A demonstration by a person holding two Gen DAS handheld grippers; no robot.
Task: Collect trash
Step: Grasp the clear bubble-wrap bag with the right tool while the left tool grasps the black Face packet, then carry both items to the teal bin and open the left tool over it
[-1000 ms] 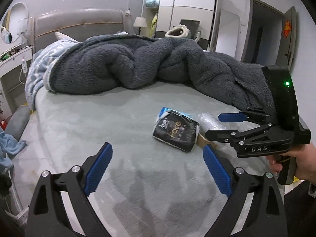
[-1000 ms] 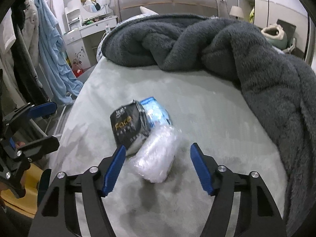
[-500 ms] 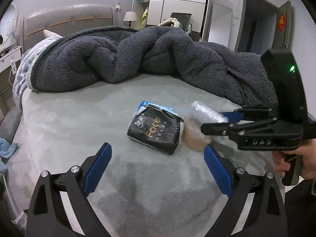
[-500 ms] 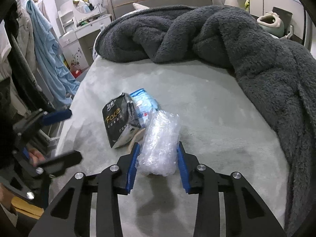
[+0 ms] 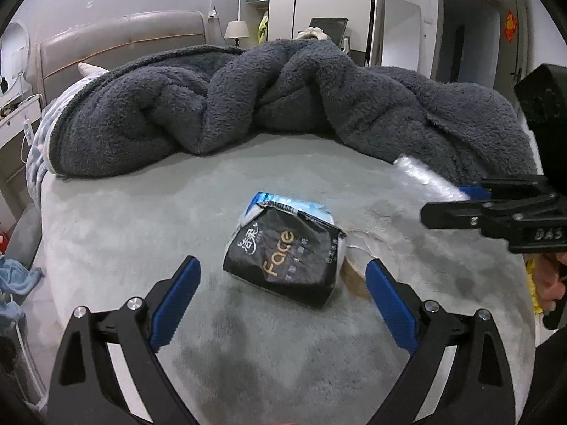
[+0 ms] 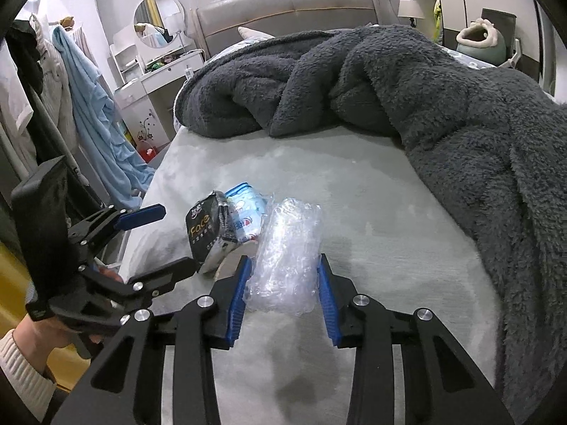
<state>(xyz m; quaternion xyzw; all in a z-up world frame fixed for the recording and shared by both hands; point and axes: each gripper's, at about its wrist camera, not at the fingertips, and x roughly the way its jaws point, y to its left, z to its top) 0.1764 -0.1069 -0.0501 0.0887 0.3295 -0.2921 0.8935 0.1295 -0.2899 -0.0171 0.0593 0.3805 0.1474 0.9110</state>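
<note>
Nearest in right wrist view: right gripper (image 6: 283,294) now clamped on the clear plastic wrap (image 6: 287,258), blue pads pressed into both sides. A sec ago its jaws stood wide w/ the wrap lying loose on the bed (image 6: 354,184); now the wrap looks lifted clear, so first bit of trash seems secured, just needs carrying off to a bin (none in view). Left gripper (image 5: 281,301) has closed in on the black tissue pack (image 5: 283,258): jaws wide open, nothing held, pack sits just ahead between the pads, not touching. A blue-and-white packet (image 5: 283,205) lies partly under it, and a brown paper scrap (image 5: 354,276) at its right edge; these are left to collect. Further back, the dark grey blanket (image 5: 283,95) heaped across the bed, then headboard (image 5: 120,35).
</note>
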